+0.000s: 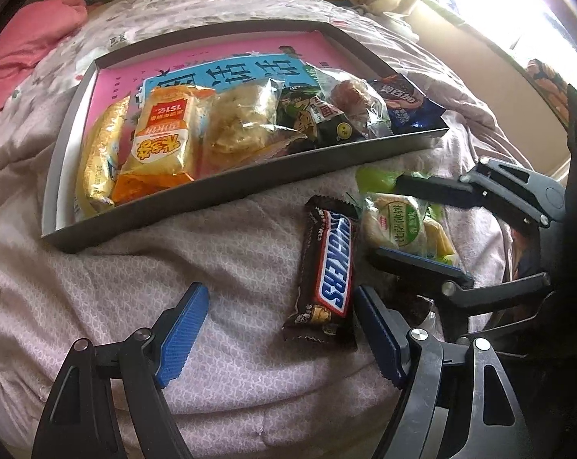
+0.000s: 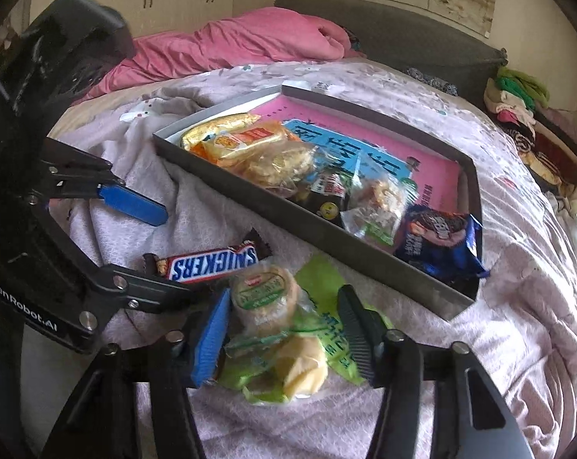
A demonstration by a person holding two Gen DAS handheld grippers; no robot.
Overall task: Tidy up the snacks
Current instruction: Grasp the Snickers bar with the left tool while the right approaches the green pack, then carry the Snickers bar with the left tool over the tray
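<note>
The right gripper [image 2: 284,338] straddles the green pastry packet [image 2: 267,306] on the bedspread [image 2: 518,306], its narrowing jaws not visibly clamping it. The left gripper [image 1: 277,334] waits wide open beside the Snickers bar [image 1: 328,267]. Next, I judge, comes a firm pinch and a lift into the grey tray [image 1: 250,176]

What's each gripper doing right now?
Left gripper: open, empty, beside the Snickers bar.
Right gripper: open around the green pastry packet, no grip yet.

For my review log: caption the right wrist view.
Right claw straddles green-wrapped round pastry on quilt, beside brown Snickers bar and grey snack-filled tray.
</note>
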